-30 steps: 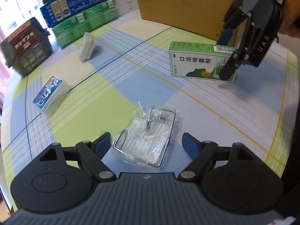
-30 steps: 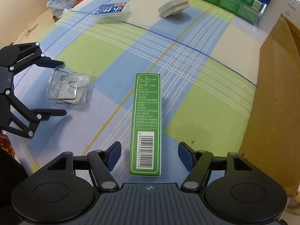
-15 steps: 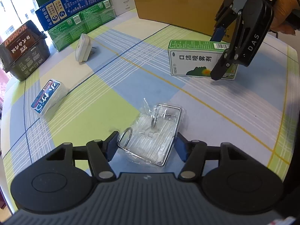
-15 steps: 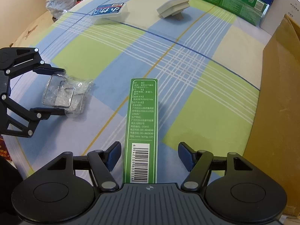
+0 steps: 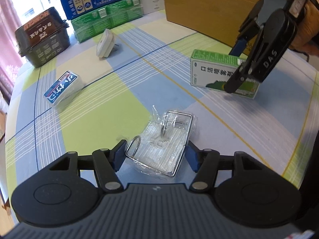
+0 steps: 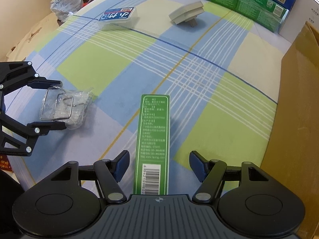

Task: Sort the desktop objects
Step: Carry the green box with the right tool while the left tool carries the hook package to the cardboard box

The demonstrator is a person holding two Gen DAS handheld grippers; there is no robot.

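Observation:
A clear plastic packet with a chrome wire rack point(image 5: 165, 145) lies on the checked tablecloth point(image 5: 95, 123). My left gripper point(image 5: 155, 155) is shut on the packet, with a blue pad against each side of the wire frame. The right wrist view shows this grip from the side, with the left gripper point(image 6: 53, 104) around the packet point(image 6: 65, 109). A long green medicine box point(image 6: 153, 129) lies flat between the fingers of my right gripper point(image 6: 159, 167). That gripper is open, with a gap on both sides of the box. In the left wrist view the right gripper point(image 5: 234, 67) straddles the near end of the green box point(image 5: 211, 69).
A cardboard box point(image 5: 199, 16) stands at the back right, close to the green box. On the cloth lie a white plug adapter point(image 5: 104, 43) and a blue-labelled pack point(image 5: 61, 88). Stacked green and blue cartons point(image 5: 107, 18) and a dark box point(image 5: 43, 37) line the far edge.
The left gripper's jaws have closed in from wide apart onto the sides of the wire rack packet. The right gripper still straddles the green box, open as before.

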